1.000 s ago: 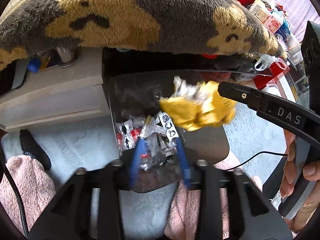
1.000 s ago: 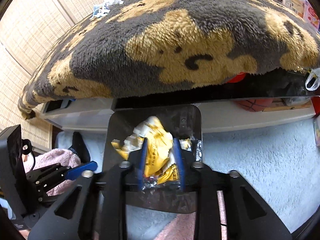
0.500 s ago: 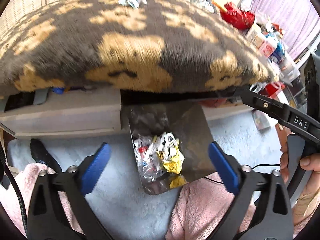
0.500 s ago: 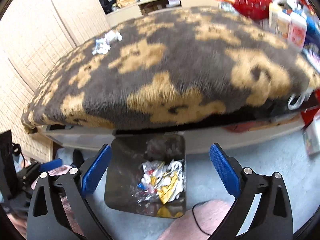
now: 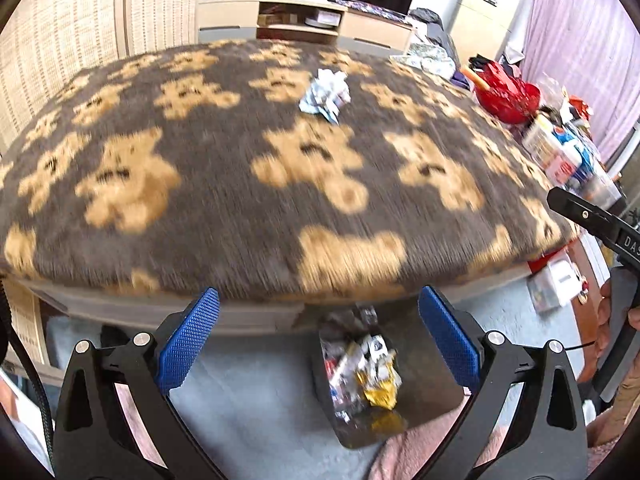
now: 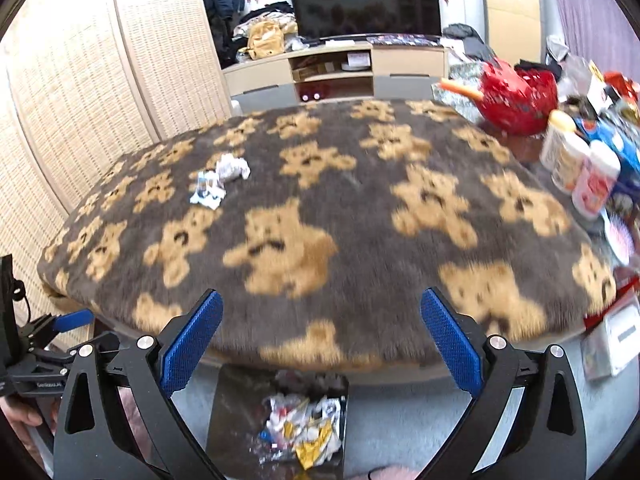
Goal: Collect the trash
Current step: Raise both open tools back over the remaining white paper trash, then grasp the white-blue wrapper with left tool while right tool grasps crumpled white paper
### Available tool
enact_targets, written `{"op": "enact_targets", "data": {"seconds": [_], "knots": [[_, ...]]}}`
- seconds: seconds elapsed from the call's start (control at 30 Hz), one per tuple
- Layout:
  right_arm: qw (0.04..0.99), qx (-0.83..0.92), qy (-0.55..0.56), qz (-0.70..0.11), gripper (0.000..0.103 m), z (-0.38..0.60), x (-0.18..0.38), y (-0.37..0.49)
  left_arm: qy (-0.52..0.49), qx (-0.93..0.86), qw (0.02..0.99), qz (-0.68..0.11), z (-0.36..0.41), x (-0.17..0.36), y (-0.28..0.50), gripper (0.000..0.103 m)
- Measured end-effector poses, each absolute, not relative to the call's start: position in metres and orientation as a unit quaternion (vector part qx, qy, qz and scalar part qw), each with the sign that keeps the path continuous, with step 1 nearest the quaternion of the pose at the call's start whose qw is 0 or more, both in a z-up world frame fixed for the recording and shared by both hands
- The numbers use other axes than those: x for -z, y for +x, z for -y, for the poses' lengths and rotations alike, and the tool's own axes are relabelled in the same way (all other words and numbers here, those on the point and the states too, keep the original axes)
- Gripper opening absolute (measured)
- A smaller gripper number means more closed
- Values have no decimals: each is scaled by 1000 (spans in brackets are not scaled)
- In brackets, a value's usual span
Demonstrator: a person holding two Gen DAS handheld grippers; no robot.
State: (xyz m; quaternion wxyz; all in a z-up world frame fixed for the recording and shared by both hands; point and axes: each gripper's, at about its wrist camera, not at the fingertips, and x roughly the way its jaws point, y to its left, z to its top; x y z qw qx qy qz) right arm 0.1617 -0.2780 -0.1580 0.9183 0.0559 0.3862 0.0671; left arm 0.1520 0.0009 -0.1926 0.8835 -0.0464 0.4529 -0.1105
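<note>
Crumpled white-and-blue trash (image 5: 326,94) lies on the bear-patterned blanket (image 5: 240,184) that covers the low table, toward its far edge in the left wrist view; in the right wrist view the same wad (image 6: 220,178) sits near the blanket's far left part, apparently as two crumpled pieces touching each other. Below the blanket's near edge, on the pale carpet (image 5: 248,400), stands a dark bin (image 5: 424,376) holding wrappers (image 5: 366,372), silver and white ones with a yellow wrapper (image 5: 380,390) at the near side (the bin's far rim is tucked under the blanket's overhang). The right wrist view shows the same bin (image 6: 236,408) with the heap of wrappers (image 6: 304,428) in it. The left gripper (image 5: 318,334) has its blue-padded jaws spread wide with nothing between them, hanging above the carpet and bin. The right gripper (image 6: 322,338) likewise has its jaws wide apart and bare. At the blanket's right edge stand a red bag (image 6: 516,100) and white bottles (image 6: 580,168). Beyond the far edge are a TV stand (image 6: 336,70) and a dark screen (image 6: 364,0).
</note>
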Motion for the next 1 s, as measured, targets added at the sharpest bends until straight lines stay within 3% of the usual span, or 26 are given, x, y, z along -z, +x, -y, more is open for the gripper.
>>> {"op": "enact_targets", "data": {"seconds": [0.63, 0.87, 1.0], "knots": [[906, -99, 91, -402, 99, 229, 169, 310, -23, 95, 896, -434, 15, 192, 299, 93], [903, -105, 95, -406, 99, 224, 176, 342, -31, 112, 885, -450, 22, 213, 336, 67], [899, -111, 90, -414, 99, 218, 185, 353, -33, 116, 887, -447, 25, 217, 349, 63]]}}
